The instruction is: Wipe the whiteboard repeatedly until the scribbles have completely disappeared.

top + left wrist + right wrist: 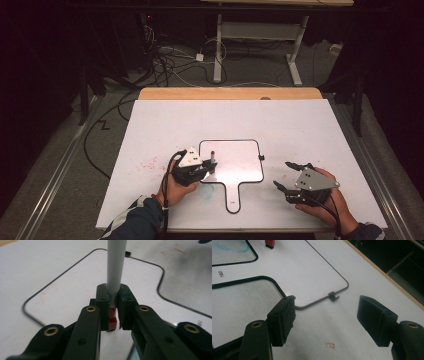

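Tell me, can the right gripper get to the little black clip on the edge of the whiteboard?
Probably yes. The right gripper is open and holds nothing, and the clip sits just ahead of it on the whiteboard edge, with bare table between. The left gripper, shut on the marker, is across the board.

Table (pixel 300 125) open beyond whiteboard (pixel 235 155) (marker (pixel 213 159) upright, L edge).

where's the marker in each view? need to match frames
High view: marker upright in the left gripper, at the whiteboard's left edge.
Left gripper view: centre, grey barrel clamped between the jaws.
Right gripper view: red end at the top edge.
Shared landmark: whiteboard's black clip.
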`<state>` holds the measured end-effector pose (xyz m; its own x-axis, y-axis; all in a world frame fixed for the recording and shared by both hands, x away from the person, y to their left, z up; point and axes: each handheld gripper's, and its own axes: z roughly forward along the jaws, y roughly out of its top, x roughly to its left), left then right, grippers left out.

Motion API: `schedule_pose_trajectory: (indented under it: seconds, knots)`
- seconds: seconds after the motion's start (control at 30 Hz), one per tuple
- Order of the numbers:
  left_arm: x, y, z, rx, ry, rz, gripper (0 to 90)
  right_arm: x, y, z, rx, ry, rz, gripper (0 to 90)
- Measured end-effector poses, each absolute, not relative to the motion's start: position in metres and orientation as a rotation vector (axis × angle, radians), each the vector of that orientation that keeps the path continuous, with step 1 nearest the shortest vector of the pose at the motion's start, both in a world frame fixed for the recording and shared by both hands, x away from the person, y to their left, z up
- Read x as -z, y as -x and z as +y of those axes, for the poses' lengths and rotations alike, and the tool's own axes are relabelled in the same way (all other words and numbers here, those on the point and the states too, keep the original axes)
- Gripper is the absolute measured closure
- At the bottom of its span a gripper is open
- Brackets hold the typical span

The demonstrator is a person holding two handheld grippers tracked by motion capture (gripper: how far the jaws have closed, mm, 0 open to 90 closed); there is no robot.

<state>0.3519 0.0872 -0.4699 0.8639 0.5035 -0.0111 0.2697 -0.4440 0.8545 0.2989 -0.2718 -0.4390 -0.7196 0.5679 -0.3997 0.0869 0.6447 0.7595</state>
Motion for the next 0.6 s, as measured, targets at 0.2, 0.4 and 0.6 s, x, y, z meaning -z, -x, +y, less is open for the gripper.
schedule_pose_trajectory:
  seconds: [0.2, 0.4, 0.6]
  knots:
    - [0.47, -0.353, 0.091, -0.318, -2.06, 0.568, 79.0, 0.44, -0.299, -0.272, -0.984, -0.509, 2.231, 31.3]
    - [0.471, -0.372, 0.093, -0.33, -2.029, 0.634, 79.0, 0.439, -0.299, -0.272, -0.985, -0.505, 2.227, 31.3]
    - [0.47, -0.375, 0.072, -0.318, -2.04, 0.597, 79.0, 0.44, -0.3, -0.27, -0.984, -0.504, 2.235, 31.3]
